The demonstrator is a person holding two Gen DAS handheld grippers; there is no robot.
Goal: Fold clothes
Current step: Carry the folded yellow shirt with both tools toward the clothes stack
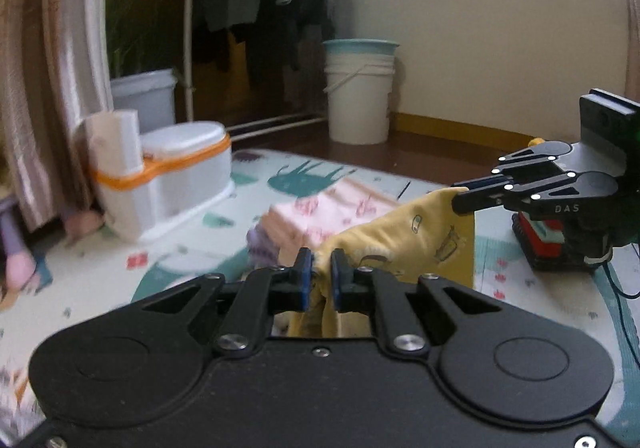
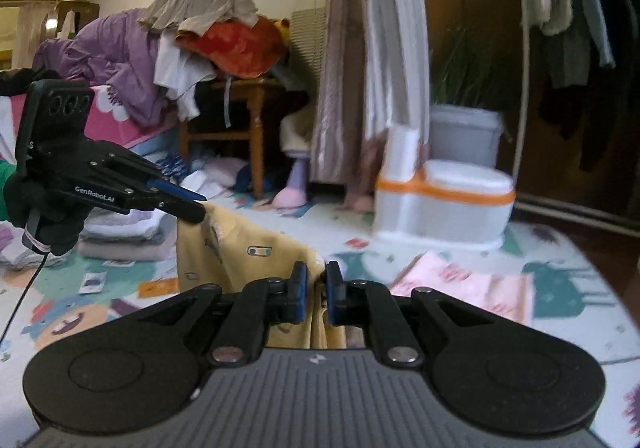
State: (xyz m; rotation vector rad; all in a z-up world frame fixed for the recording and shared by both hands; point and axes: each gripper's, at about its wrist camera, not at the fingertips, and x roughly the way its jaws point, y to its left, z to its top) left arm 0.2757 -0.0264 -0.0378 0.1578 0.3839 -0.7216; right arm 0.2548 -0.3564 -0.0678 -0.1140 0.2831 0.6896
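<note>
A yellow printed garment (image 1: 404,236) hangs stretched between my two grippers, above the play mat. My left gripper (image 1: 321,272) is shut on one corner of it; it also shows in the right wrist view (image 2: 196,206) at the left. My right gripper (image 2: 317,284) is shut on the other corner of the yellow garment (image 2: 236,252); it shows in the left wrist view (image 1: 460,198) at the right. A folded pink garment (image 1: 320,216) lies on the mat beyond, also seen in the right wrist view (image 2: 464,284).
A white and orange potty (image 1: 168,176) stands on the patterned mat (image 1: 120,288). A white bucket (image 1: 358,92) stands by the wall. A stack of folded clothes (image 2: 124,236) lies left. A clothes pile covers a wooden chair (image 2: 224,36). A red and black device (image 1: 548,240) sits right.
</note>
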